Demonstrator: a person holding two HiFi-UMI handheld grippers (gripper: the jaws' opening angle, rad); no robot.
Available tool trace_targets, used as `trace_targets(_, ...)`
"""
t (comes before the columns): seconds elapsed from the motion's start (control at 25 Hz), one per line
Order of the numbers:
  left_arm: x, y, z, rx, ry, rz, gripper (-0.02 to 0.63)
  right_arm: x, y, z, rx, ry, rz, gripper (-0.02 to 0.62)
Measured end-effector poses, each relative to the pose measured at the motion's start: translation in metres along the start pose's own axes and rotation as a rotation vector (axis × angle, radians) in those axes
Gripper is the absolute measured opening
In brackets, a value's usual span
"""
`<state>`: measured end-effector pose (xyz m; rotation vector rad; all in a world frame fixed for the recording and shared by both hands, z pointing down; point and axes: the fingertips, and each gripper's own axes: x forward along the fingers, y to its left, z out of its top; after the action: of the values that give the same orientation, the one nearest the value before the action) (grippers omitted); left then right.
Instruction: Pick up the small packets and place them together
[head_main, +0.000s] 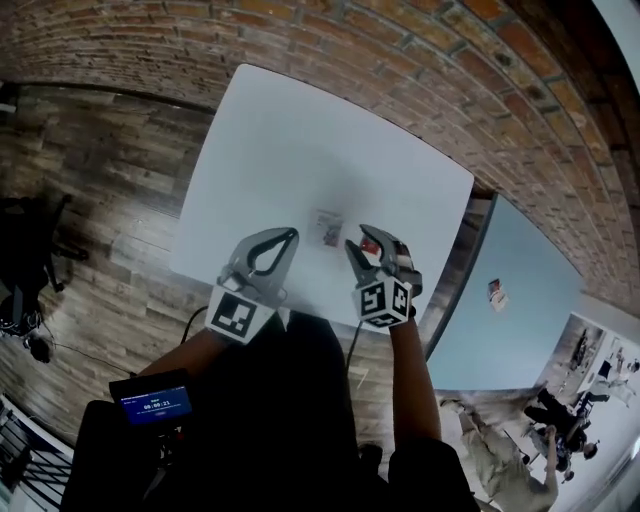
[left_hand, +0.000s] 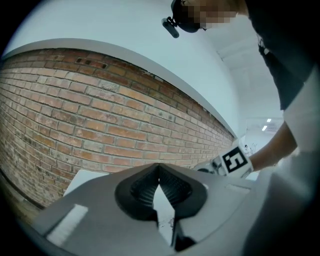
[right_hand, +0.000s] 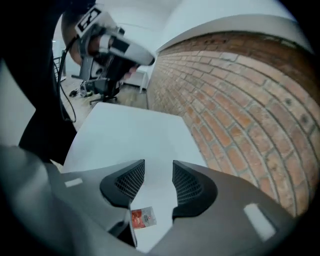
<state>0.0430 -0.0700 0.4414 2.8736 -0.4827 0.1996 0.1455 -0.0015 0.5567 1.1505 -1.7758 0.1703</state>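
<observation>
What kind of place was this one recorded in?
Probably an office or shared workspace indoors. It has an exposed brick wall, a wood-plank floor, a plain white table with a second table beside it, and an office chair in the background.

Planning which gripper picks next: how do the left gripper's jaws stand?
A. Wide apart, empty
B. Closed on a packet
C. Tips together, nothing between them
C: in the left gripper view, the left gripper has its jaw tips touching, and only the white table shows through the gap behind them.
</observation>
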Motion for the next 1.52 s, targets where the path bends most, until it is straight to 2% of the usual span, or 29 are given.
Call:
trace_targets(0.08,-0.006,-0.002,0.007,-0.009,-0.024,0.004,0.0,-0.04,-0.021,0.005,0.06,-0.047,-0.121,0.155)
trace_targets(0.16,-0.021,0.004,0.018,-0.04,-0.055,0.047,0.0,-0.069,-0.038,0.013,0.113,-0.108,-0.219,0.12)
trace_targets(0.32,-0.044,0.005,0.023,-0.024,-0.075,0.112,0.0,-0.129,-0.073,0.042,0.235,-0.359,-0.358,0.076)
trace_targets(0.44,-0.062,-0.021,0.019,-0.024,-0.083,0.135,0.0,-0.187,-0.077,0.059,0.326,-0.528,-0.39,0.055)
trace_targets(0.56,-0.071,-0.058,0.018,0.009,-0.106,0.107,0.0,-0.248,-0.073,0.053,0.35,-0.627,-0.443,0.006)
trace_targets(0.68,-0.087,-0.104,0.01,0.053,-0.104,0.09,0.0,-0.305,-0.054,0.043,0.386,-0.759,-0.438,0.003)
trace_targets(0.72,-0.094,-0.121,0.005,0.066,-0.106,0.088,0.0,-0.322,-0.044,0.037,0.433,-0.814,-0.417,0.003)
trace_targets(0.84,-0.119,-0.176,-0.006,0.066,-0.127,0.088,0.0,-0.363,-0.005,0.013,0.671,-0.985,-0.307,0.003)
trace_targets(0.88,-0.128,-0.194,-0.009,0.06,-0.129,0.088,0.0,-0.372,0.013,0.005,0.713,-1.004,-0.285,0.002)
trace_targets(1.04,-0.164,-0.26,-0.022,0.051,-0.117,0.072,0.0,-0.393,0.097,-0.023,0.701,-0.929,-0.301,0.002)
trace_targets(1.12,-0.179,-0.281,-0.024,0.059,-0.115,0.068,0.0,-0.402,0.135,-0.033,0.738,-0.907,-0.316,0.003)
trace_targets(1.2,-0.19,-0.295,-0.023,0.077,-0.115,0.065,0.0,-0.408,0.164,-0.037,0.729,-0.881,-0.349,0.002)
trace_targets(1.36,-0.206,-0.317,-0.014,0.112,-0.134,0.067,0.0,-0.429,0.189,-0.03,0.663,-0.882,-0.396,0.002)
trace_targets(1.52,-0.227,-0.321,0.0,0.128,-0.164,0.105,0.0,-0.443,0.196,-0.018,0.66,-0.902,-0.408,0.002)
